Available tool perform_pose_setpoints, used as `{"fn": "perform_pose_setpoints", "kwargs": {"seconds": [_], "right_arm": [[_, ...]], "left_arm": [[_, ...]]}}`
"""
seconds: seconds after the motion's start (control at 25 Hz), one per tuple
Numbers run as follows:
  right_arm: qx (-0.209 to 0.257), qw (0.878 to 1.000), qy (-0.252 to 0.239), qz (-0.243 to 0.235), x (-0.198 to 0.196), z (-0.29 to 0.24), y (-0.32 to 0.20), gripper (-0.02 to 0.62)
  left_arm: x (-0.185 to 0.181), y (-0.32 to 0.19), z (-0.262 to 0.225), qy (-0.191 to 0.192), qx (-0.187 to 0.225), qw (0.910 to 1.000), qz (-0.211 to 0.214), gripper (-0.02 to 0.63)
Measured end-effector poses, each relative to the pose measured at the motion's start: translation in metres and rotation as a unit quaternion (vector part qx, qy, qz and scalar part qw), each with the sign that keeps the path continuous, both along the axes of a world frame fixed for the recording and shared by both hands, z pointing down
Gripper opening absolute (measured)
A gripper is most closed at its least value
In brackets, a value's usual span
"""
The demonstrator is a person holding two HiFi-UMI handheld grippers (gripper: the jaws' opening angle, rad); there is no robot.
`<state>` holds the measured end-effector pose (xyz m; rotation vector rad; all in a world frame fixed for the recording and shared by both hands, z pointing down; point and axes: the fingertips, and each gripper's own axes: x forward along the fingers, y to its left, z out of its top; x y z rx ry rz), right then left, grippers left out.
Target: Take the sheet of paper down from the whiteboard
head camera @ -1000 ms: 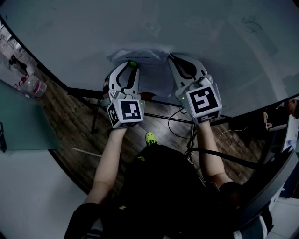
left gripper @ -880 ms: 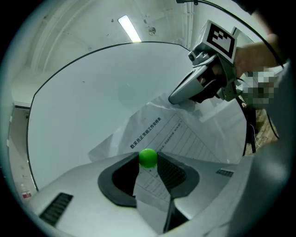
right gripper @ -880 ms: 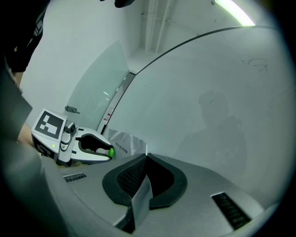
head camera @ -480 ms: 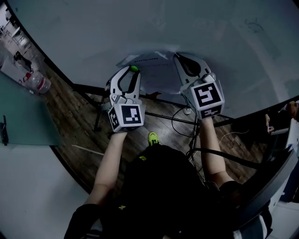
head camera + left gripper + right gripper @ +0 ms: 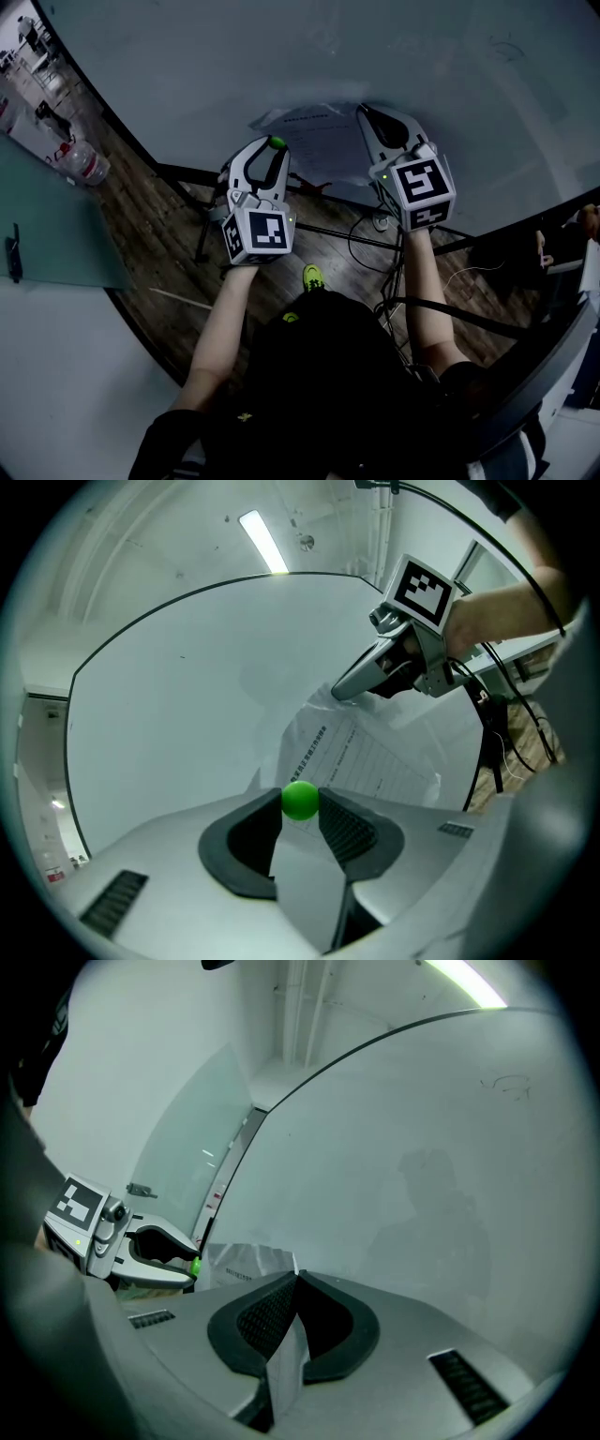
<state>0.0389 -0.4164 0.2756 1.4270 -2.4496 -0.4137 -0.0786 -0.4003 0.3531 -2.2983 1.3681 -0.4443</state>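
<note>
A printed sheet of paper point(image 5: 323, 141) hangs rumpled against the whiteboard point(image 5: 281, 56). My right gripper point(image 5: 366, 112) is shut on the paper's upper right corner, and the sheet's edge runs down between its jaws point(image 5: 295, 1279). My left gripper point(image 5: 272, 145) is shut on a small green ball magnet point(image 5: 300, 800), held level in front of the paper's point(image 5: 361, 757) left part. The left gripper view shows the right gripper point(image 5: 339, 691) pinching the sheet's top. In the right gripper view the left gripper point(image 5: 192, 1265) sits beside the paper point(image 5: 246, 1262).
The board's stand and its legs point(image 5: 309, 230) are below my hands on a wooden floor, with cables point(image 5: 375, 225) lying there. A plastic bottle point(image 5: 86, 165) lies at the left by a teal panel point(image 5: 56, 244). A person point(image 5: 586, 220) is at the far right.
My left gripper has drawn a little back from the board with the green magnet in it. The right gripper has stayed on the paper's corner.
</note>
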Motion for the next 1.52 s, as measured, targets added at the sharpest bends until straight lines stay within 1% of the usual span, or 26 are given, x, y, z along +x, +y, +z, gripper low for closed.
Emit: {"fn": "perform_pose_setpoints", "kwargs": {"seconds": [0.28, 0.72, 1.04, 1.52], "right_arm": [[-0.003, 1.000, -0.004, 0.000, -0.011, 0.002, 0.024, 0.011], [-0.011, 1.000, -0.014, -0.005, -0.007, 0.006, 0.081, 0.011], [-0.016, 0.999, -0.028, -0.010, -0.007, 0.008, 0.112, 0.011], [-0.019, 0.998, -0.043, -0.041, 0.003, 0.009, 0.146, 0.011]], "left_arm": [[-0.008, 0.021, -0.001, -0.003, 0.000, 1.0000, 0.009, 0.140], [0.001, 0.067, 0.000, -0.006, -0.001, 0.9997, 0.023, 0.140], [0.009, 0.093, 0.007, -0.015, -0.012, 0.9993, 0.032, 0.140], [0.028, 0.120, 0.005, -0.021, -0.011, 0.9995, 0.019, 0.140]]}}
